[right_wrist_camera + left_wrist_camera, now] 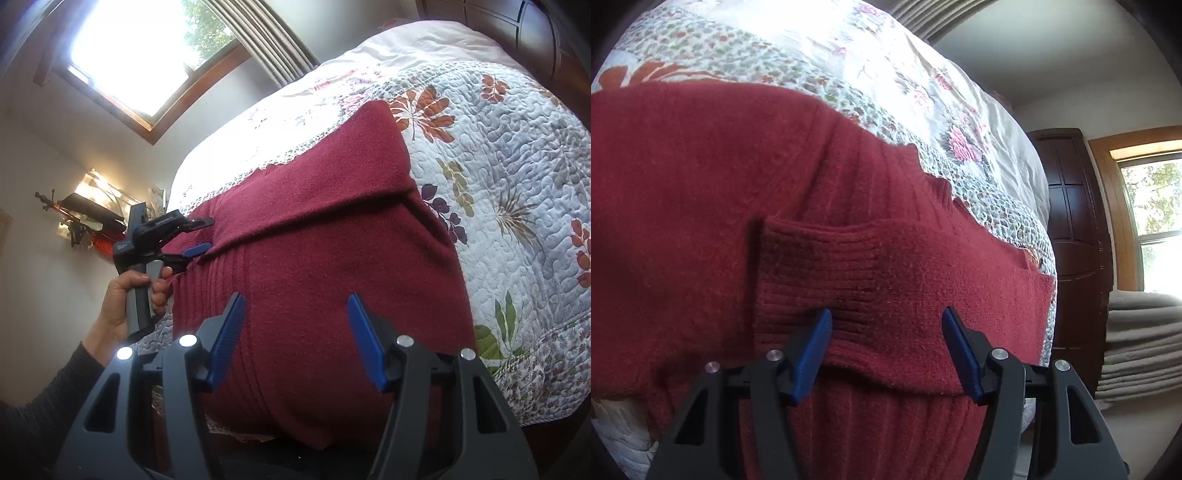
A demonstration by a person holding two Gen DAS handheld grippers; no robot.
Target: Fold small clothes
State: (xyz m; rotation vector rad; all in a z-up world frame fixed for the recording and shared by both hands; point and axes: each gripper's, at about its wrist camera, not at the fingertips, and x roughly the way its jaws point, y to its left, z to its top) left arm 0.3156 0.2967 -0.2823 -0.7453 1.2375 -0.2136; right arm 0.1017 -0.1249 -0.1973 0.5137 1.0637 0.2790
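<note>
Sweater (325, 236) on quilt (517, 177), sleeve (871, 280) already across chest, mid-fold; left gripper (886, 325) and right gripper (295, 306) both spread and empty, needing next a pinch of the hem to double it over.

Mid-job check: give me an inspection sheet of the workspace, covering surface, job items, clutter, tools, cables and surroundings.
Surface: bed with floral quilt, wrinkled.
Job's things: red sweater lying on the quilt, one sleeve folded across the body, its ribbed cuff lying on top.
Clutter: nothing seen on the quilt besides the sweater.
Tools: left tool open, just over the cuff, not gripping; held by a hand. Right tool open above the sweater's lower part.
Cables: nothing seen.
Surroundings: window with curtain, dark wooden cabinet, stacked grey blankets, small items by a lit patch of wall, too blurred to name.
</note>
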